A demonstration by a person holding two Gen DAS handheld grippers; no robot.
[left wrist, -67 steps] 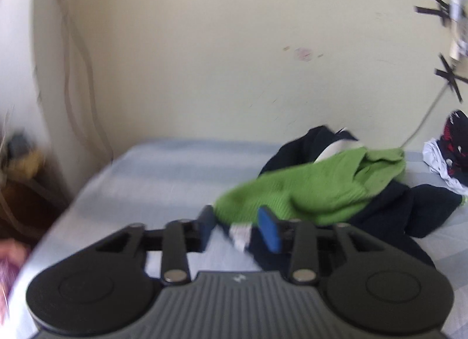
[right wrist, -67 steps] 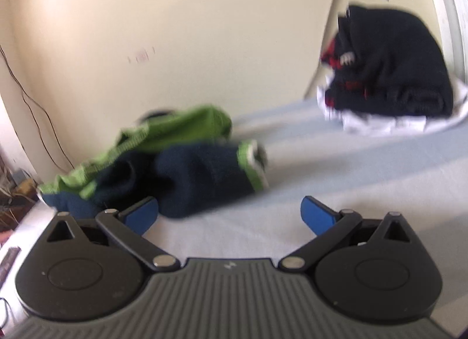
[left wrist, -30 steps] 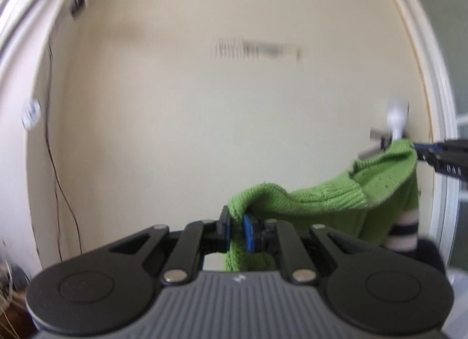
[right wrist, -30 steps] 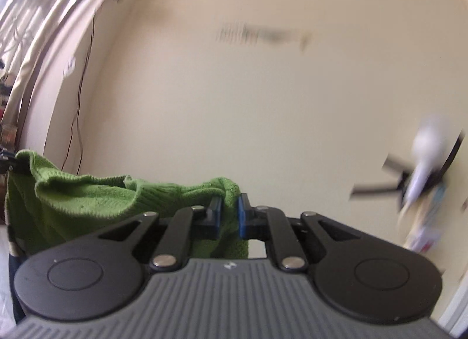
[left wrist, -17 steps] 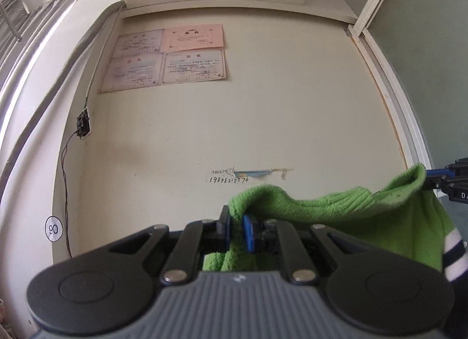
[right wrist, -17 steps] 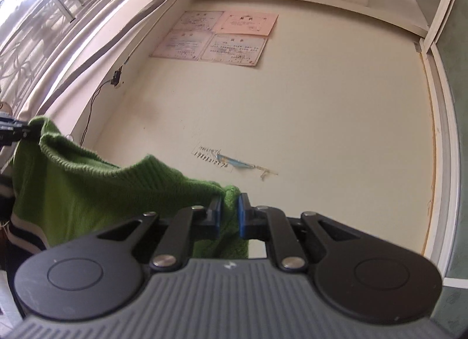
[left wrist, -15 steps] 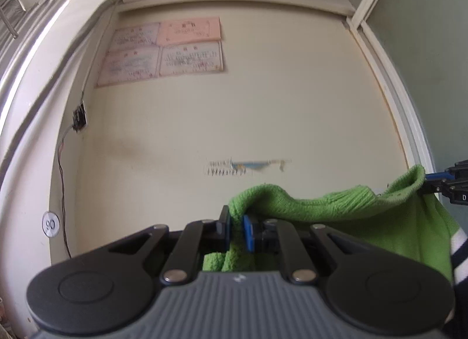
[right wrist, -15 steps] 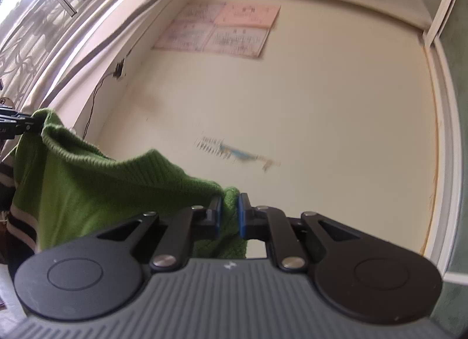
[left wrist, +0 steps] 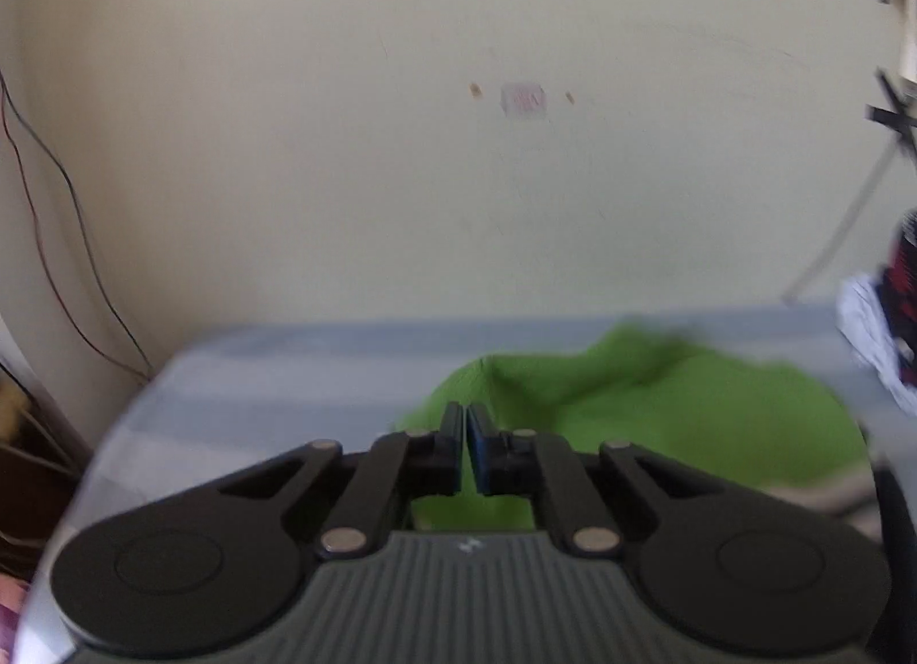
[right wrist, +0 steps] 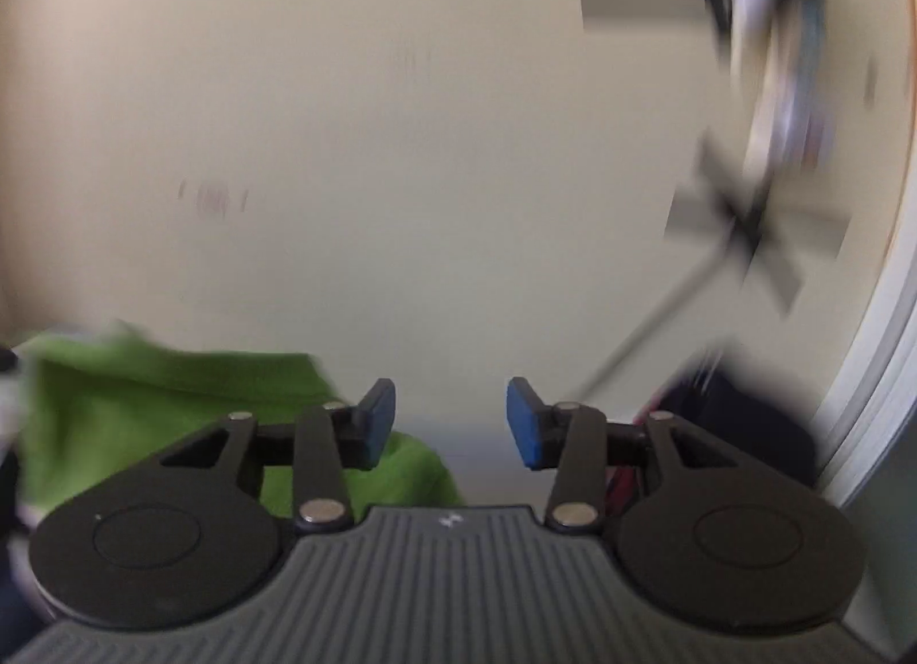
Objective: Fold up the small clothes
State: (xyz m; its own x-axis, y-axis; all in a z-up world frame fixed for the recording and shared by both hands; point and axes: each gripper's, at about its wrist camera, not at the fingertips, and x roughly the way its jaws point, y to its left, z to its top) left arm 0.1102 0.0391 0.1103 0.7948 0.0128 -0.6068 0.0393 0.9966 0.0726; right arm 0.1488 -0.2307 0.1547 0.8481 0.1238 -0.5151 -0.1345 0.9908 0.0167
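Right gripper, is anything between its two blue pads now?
No. In the right wrist view the right gripper has just been opening and its gap is bare; the green sweater lies behind and below its left finger.

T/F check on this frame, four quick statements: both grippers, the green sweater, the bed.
1. The left gripper has its fingers shut. True.
2. The right gripper is clamped on the green sweater. False: its fingers stand apart with nothing between them; they have just been opening.
3. The green sweater lies on the striped bed. True.
4. The sweater is red. False: it is green.
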